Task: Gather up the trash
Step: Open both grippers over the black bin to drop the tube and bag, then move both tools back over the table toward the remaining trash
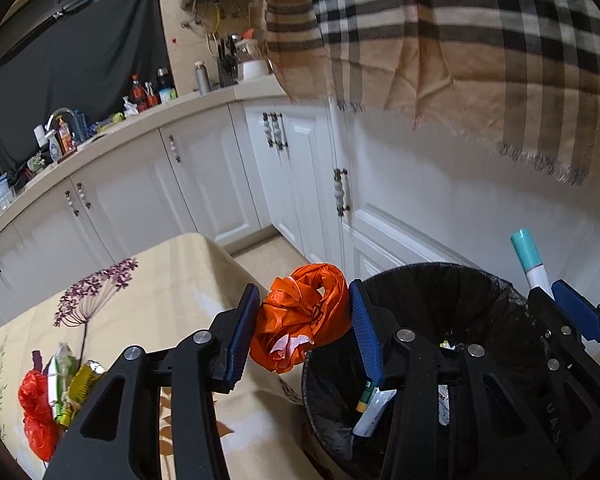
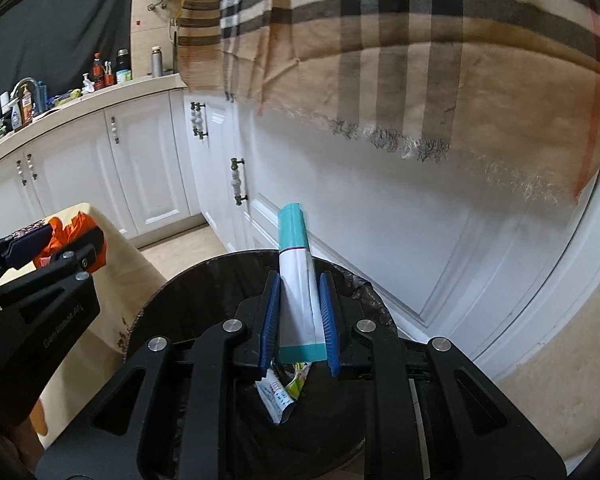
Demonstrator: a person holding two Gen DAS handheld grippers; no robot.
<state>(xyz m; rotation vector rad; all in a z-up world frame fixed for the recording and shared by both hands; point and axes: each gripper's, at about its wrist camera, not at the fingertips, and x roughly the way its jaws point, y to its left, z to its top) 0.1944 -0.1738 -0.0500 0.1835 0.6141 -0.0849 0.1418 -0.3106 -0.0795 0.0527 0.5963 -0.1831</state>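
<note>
My left gripper (image 1: pixel 306 292) is shut on a crumpled orange plastic bag (image 1: pixel 304 316), held just past the table's edge beside the black-lined trash bin (image 1: pixel 440 280). My right gripper (image 2: pixel 299 276) is shut on a white and teal tube (image 2: pixel 294 236) that points up and away over the bin (image 2: pixel 204 276). Wrappers and a squeezed tube (image 2: pixel 278 396) lie inside the bin. The right wrist view shows the left gripper (image 2: pixel 40 240) with the orange bag (image 2: pixel 62 224) at its left edge. The left wrist view shows the right gripper (image 1: pixel 548 296) and its tube (image 1: pixel 530 258).
The table (image 1: pixel 160 280) has a beige floral cloth; a red plastic bag (image 1: pixel 34 400) and green and yellow wrappers (image 1: pixel 74 380) lie at its near left. White cabinets (image 1: pixel 220 184) and a counter with bottles stand behind. A plaid scarf (image 1: pixel 460 40) hangs above the bin.
</note>
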